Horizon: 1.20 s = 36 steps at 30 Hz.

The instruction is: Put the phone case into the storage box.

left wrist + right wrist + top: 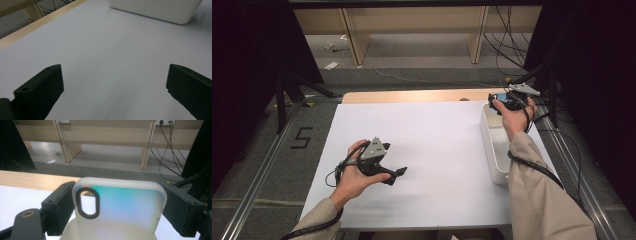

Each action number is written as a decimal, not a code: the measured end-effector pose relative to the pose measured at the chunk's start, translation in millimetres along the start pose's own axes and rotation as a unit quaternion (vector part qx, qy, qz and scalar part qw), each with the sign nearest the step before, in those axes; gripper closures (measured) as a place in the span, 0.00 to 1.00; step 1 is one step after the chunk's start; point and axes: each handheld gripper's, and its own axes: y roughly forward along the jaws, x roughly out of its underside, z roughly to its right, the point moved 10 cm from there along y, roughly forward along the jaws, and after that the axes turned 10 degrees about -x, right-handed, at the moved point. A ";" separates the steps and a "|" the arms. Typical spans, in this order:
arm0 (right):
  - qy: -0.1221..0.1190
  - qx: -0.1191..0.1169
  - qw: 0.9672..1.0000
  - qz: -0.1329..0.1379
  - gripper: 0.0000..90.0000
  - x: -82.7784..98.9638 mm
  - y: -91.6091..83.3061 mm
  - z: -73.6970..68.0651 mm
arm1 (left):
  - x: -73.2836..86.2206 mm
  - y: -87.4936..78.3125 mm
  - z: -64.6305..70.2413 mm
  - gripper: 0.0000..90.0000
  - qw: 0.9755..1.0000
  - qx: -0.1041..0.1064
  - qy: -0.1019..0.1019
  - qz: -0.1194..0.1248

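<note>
Phone case: a frosted, translucent phone case [120, 207] with a teal-to-lilac sheen and a black-rimmed oval camera hole stands upright between the jaws of the right gripper [117, 210], held above the far end of the white bin [493, 150].
Right gripper: clenched on the phone case; the black pads [62, 207] press on its two long edges, so the jaws stand wide.
Right gripper, high view: the right gripper [507, 101] sits at the far right of the table in the person's right hand [515, 117]; there the case reads as no more than a small blue patch.
Left gripper: released, its jaws wide apart with nothing between them, low over the white sheet [105, 62].
Left gripper, high view: the left gripper [398, 173] is held in the left hand [357, 175] near the front left of the sheet, well apart from the bin.
Bin: long, white, rounded corners, standing along the right edge of the sheet; its inside cannot be made out in the high view.
Bin, right gripper view: its rim curves just under the case.
Bin, left gripper view: its outer wall [155, 10] shows at the top.
Table: pale wood edge [412, 96] beyond the sheet.
</note>
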 end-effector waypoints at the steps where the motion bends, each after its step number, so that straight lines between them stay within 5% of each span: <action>1: 0.000 0.000 1.000 0.000 0.20 0.3 0.3 0.0 | 0.1 0.0 0.0 0.01 1.000 0.000 0.000 0.000; 22: -0.001 0.000 1.000 -0.012 0.19 6.0 8.6 0.3 | 0.0 -0.1 0.1 0.01 1.000 0.002 -0.002 0.001; 36: 0.014 -0.008 0.999 -0.037 0.06 15.0 13.0 0.7 | -0.1 -0.1 0.2 0.01 1.000 0.002 -0.003 0.001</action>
